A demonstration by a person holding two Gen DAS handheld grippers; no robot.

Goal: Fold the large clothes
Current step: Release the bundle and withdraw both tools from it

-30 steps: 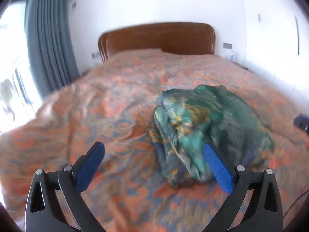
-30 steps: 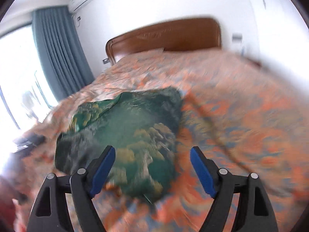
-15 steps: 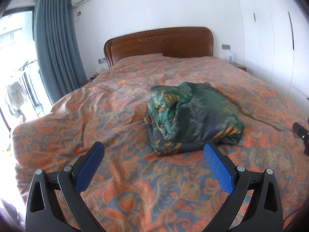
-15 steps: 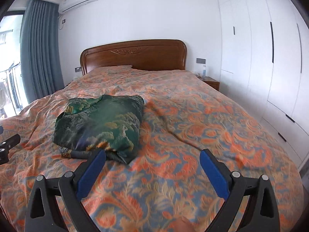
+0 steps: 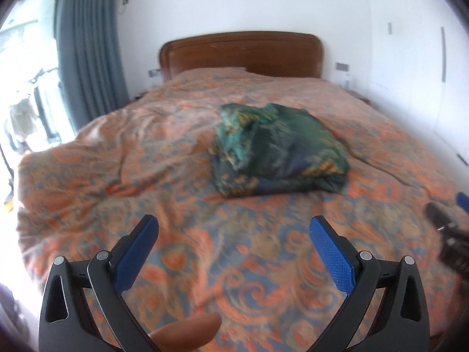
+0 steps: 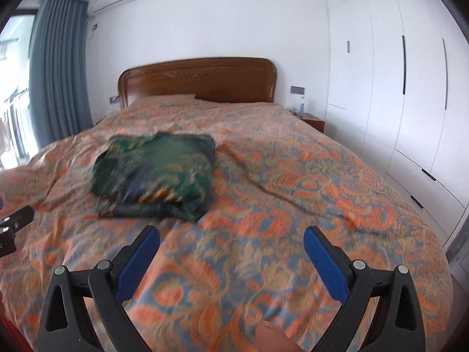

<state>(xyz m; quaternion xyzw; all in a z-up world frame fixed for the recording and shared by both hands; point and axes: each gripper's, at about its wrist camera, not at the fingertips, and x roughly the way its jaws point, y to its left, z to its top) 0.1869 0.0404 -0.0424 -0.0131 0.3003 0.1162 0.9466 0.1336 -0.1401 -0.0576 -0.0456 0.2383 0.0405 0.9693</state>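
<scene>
Green patterned garment [image 5: 278, 158] lies folded in a thick bundle mid-bed [image 5: 176, 234]; left gripper [image 5: 234, 231] and right gripper [image 6: 231, 234] spread, empty.

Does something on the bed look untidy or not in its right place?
Nothing is badly wrong. The green garment lies folded on the orange bedspread, but its left edge is bunched, with layers showing unevenly. The bedspread has wrinkles near it. Both hand-held grippers, left and right, are open and empty.

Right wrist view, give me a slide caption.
Open right gripper hovers above the floral bedspread, folded green garment lying ahead.
</scene>
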